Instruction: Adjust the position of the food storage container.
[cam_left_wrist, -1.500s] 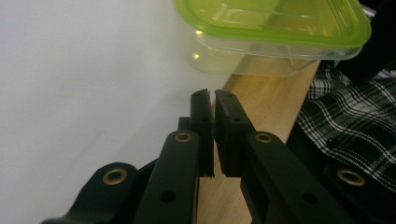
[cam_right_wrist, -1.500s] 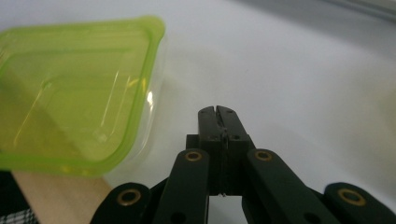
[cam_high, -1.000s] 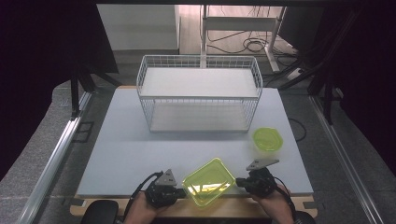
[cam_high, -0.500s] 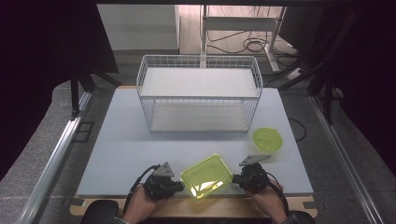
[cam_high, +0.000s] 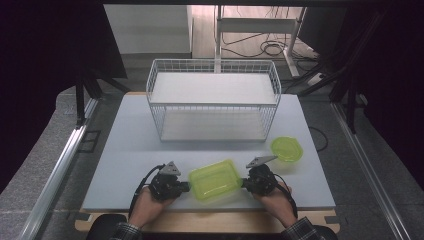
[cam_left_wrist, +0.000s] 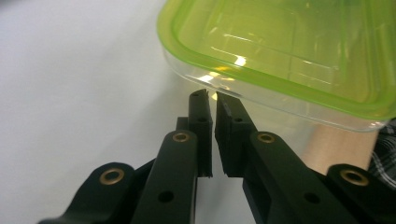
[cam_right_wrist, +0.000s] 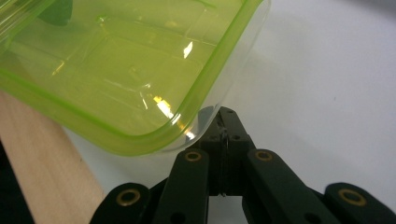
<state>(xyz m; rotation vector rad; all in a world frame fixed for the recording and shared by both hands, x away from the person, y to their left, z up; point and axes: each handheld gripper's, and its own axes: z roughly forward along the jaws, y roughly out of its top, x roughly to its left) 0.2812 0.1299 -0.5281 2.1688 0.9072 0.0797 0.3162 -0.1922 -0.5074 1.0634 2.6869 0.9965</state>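
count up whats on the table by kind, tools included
green rectangular container: 1
green round lid: 1
white wire basket: 1
handheld tools: 2, left tool and right tool, each shut on an end of the container
total: 5

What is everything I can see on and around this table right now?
Rectangular container: one, clear with a lime-green rim, near table edge, pinched at both ends.
Round lid: one, lime-green, flat on the table right of the container.
Wire rack: one, white, two levels, at the table's middle back.
Table: one, pale grey top.
Cables: several, dark, on the floor behind.
Left tool: black, shut on the container's rim.
Right tool: black, shut on the opposite rim.
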